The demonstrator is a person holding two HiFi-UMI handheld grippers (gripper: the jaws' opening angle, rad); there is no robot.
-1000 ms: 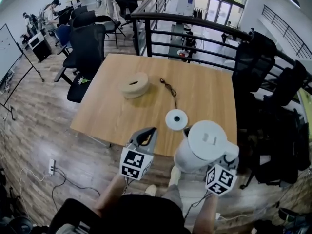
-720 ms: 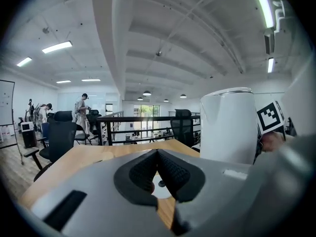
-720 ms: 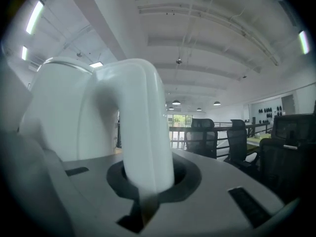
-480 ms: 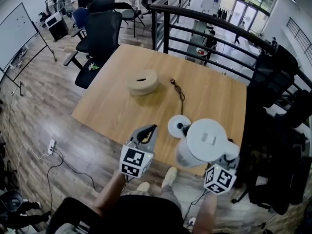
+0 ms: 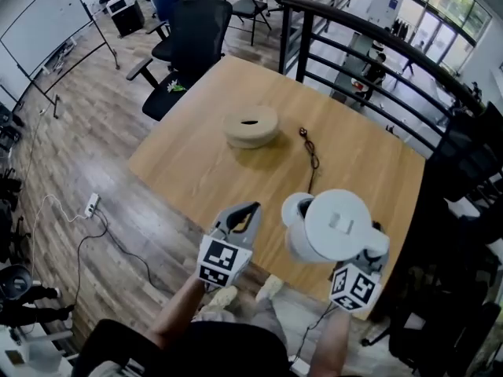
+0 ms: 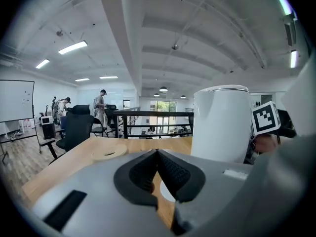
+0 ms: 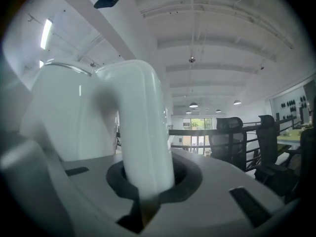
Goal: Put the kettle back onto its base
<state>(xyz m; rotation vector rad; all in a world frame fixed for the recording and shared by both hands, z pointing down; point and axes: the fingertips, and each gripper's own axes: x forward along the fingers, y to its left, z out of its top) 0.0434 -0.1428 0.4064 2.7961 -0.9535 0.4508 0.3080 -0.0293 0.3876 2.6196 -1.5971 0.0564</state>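
Two handheld grippers meet at the near edge of a smooth wooden counter [image 5: 196, 163]; the right gripper [image 5: 369, 253] is clamped on the curved, glossy handle of a white plastic kettle [image 5: 334, 225], a rounded cylinder with a flat lid; the kettle sits just ahead and to the left of that gripper, partly over its round white base [image 5: 292, 208]; whether kettle and base touch cannot be told; the left gripper [image 5: 245, 213] hovers just left of the base, its ribbed black pads [image 6: 173, 169] pressed together on nothing; a thin dark cord [image 5: 312, 157] trails away from the base, beyond both grippers; farther ahead of the left gripper lies a matte beige ring [image 5: 250, 126].
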